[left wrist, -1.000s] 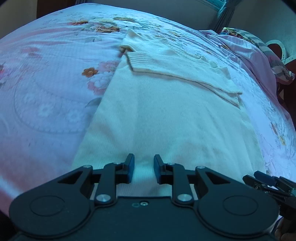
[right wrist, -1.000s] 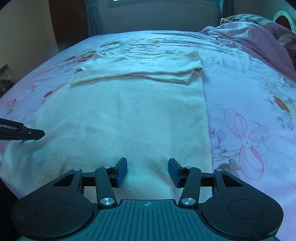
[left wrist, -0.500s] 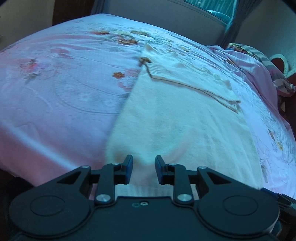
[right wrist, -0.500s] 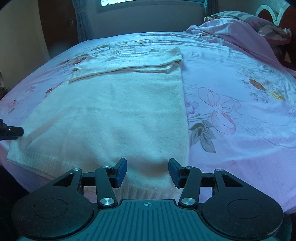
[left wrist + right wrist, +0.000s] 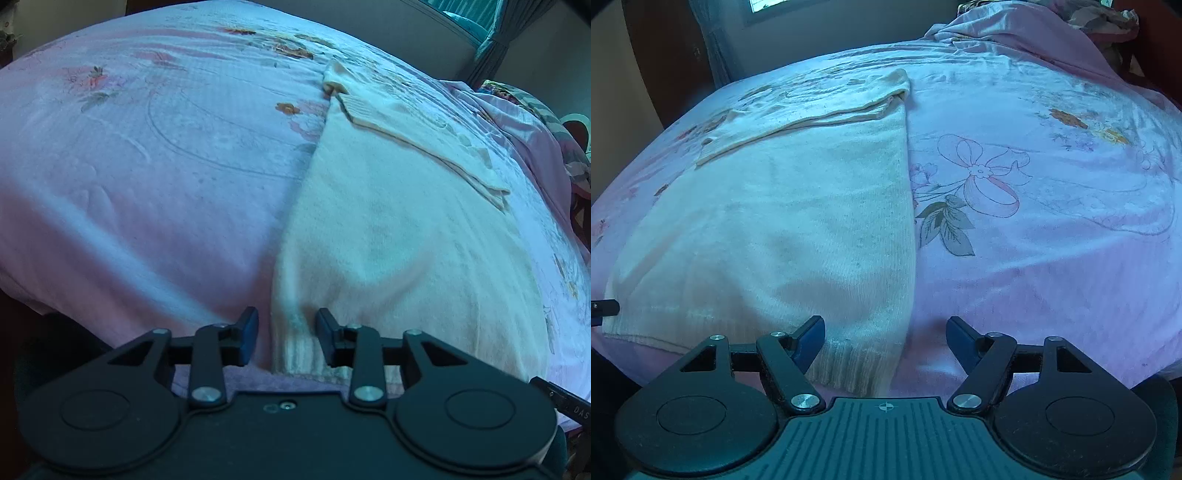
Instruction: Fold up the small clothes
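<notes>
- On the bed (image 5: 140, 192), a cream knit sweater (image 5: 399, 236) is lying flat on the pink floral bedsheet (image 5: 1052, 229), its length running away from both cameras toward the far wall.
- Sweater, far end: a sleeve (image 5: 417, 140) is lying folded across the body, with its ribbed cuff (image 5: 356, 107) resting near the sweater's left edge; the same fold is showing in the right wrist view (image 5: 812, 110).
- Sweater, near end: the ribbed hem (image 5: 849, 369) is sitting close to the near edge of the bed, just in front of both tools.
- Left gripper (image 5: 286, 338): it is hovering at the sweater's left hem corner, jaws standing narrowly apart, with the corner's ribbed strip lying between the two fingertips; whether the fingertips are touching the fabric cannot be told.
- Right gripper (image 5: 885, 338): it is hovering at the sweater's right hem corner, jaws spread wide, gripping nothing; the left fingertip is sitting over the knit, the right one over bare sheet.
- Each gripper's tip is peeking into the other's view at the frame edge (image 5: 565, 402) (image 5: 604, 308).
- Pink quilt (image 5: 1015, 33): it is lying bunched at the far right of the bed, well apart from the sweater.
- Curtain (image 5: 498, 44): it is hanging by the window beyond the bed.
</notes>
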### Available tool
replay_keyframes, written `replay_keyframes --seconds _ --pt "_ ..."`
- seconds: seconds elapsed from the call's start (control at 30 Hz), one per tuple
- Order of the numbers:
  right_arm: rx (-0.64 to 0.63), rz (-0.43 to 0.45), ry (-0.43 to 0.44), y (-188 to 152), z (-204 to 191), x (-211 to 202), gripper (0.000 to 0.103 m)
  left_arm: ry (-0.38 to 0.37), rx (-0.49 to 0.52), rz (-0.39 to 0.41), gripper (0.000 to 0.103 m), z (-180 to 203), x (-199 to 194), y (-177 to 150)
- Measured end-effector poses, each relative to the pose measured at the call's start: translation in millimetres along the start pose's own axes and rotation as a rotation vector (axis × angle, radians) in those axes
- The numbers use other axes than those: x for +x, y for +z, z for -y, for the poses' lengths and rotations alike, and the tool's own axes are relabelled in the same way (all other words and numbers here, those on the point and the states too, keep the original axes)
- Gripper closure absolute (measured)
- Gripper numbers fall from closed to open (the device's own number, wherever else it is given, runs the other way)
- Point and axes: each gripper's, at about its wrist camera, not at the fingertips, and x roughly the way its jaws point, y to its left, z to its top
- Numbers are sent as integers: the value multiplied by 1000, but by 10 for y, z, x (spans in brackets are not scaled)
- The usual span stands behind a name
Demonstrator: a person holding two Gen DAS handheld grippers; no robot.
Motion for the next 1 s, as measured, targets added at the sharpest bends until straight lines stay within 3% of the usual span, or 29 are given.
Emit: replay_keyframes --seconds 0.17,0.23,0.3,0.33,0.47,0.7,0.87,1.0 --pt "14 -33 26 -12 4 24 32 -53 -5 -21 75 -9 26 -40" --pt "28 -47 42 -16 15 28 44 -82 6 -39 83 -9 39 -46" --pt "43 -58 66 -10 25 32 69 -110 12 -59 91 5 65 -51" --pt "54 -71 84 -6 33 44 75 -128 11 -71 96 9 83 -48" --pt "116 -94 151 32 78 63 95 -154 6 -72 97 53 81 -1" --pt "163 10 226 489 96 -51 95 -256 -4 31 98 315 -35 554" --pt "173 87 209 1078 113 140 95 -237 -9 86 98 482 200 1103" --pt "209 88 183 1471 211 526 95 -199 -46 85 98 540 557 1491"
